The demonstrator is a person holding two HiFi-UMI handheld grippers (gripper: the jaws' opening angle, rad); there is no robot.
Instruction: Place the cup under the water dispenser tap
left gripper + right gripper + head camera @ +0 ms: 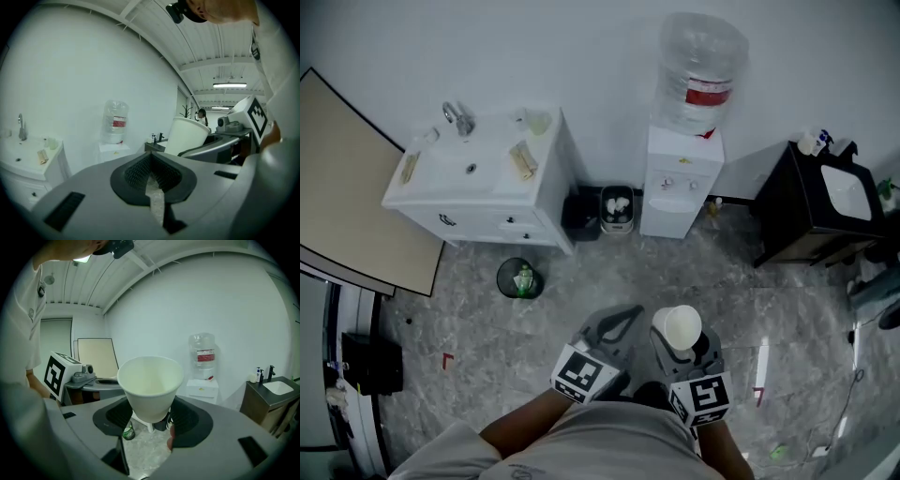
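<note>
A white paper cup [678, 326] stands upright between the jaws of my right gripper [682, 345], which is shut on its lower part. In the right gripper view the cup [150, 385] fills the middle and looks empty. The white water dispenser [680, 178] with its clear bottle [701, 70] stands against the far wall, well ahead of both grippers; the same dispenser [202, 387] shows small behind the cup. My left gripper [614, 328] hovers just left of the cup, its jaws shut with nothing between them. From the left gripper view the cup [186, 136] sits to the right.
A white sink cabinet [487, 178] stands at the far left, a black sink cabinet [811, 211] at the right. A small bin [617, 208] sits beside the dispenser and a round bin [520, 278] on the grey marbled floor. A beige board [347, 187] leans at the left.
</note>
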